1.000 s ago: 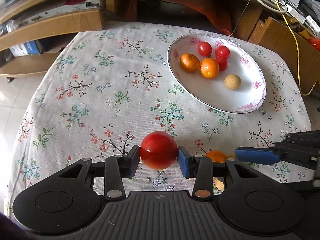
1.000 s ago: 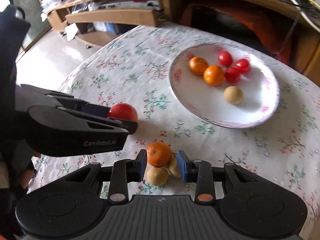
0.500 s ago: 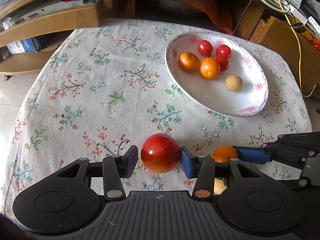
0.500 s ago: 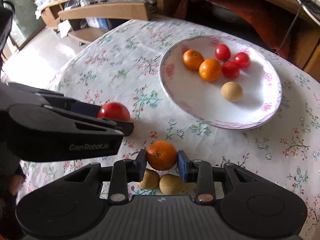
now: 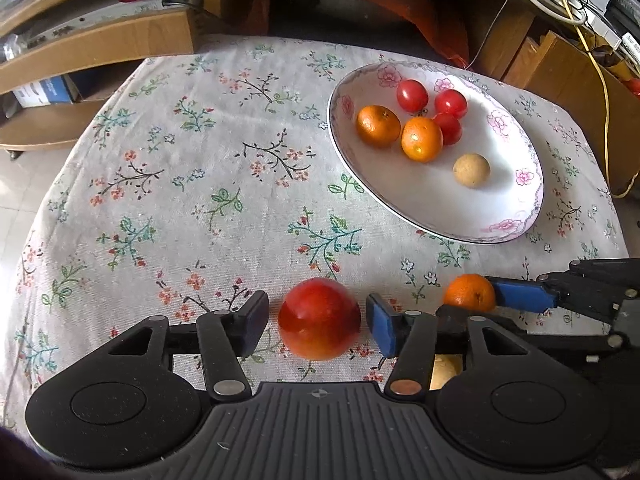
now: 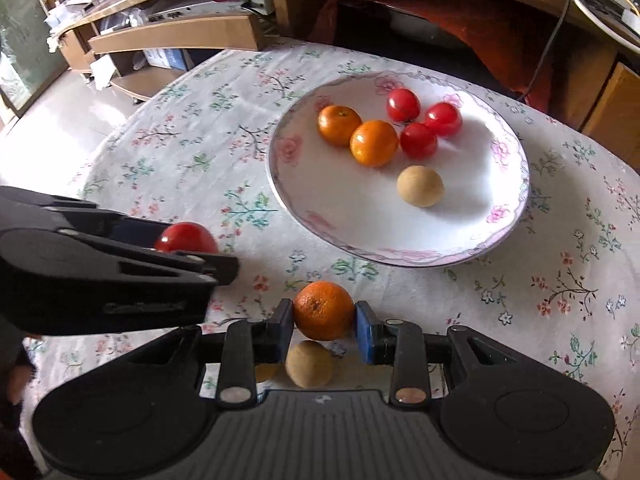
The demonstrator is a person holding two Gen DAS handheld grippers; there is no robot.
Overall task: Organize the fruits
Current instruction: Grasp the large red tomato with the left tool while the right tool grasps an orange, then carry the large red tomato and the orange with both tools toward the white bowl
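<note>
A glossy red fruit [image 5: 319, 318] sits between the fingers of my left gripper [image 5: 318, 324], which is open, with a thin gap on each side. I cannot tell whether the fruit rests on the cloth. My right gripper [image 6: 323, 322] is shut on a small mandarin [image 6: 323, 310], held just above the cloth. The mandarin [image 5: 469, 293] also shows low on the right in the left wrist view. Ahead lies the white flowered plate [image 6: 360, 216] holding two mandarins [image 6: 374, 143], three cherry tomatoes [image 6: 418, 140] and one tan round fruit [image 6: 420, 186].
Two tan round fruits [image 6: 309, 363] lie on the floral tablecloth [image 5: 200, 184] under my right gripper. Wooden shelves [image 5: 100, 44] and cables [image 5: 592, 40] stand behind the table. The cloth falls away at the left edge, with floor beyond.
Both grippers moved forward towards the plate. The left fingers spread and no longer press the red fruit. The right gripper carried the mandarin up and away from the tan fruits.
</note>
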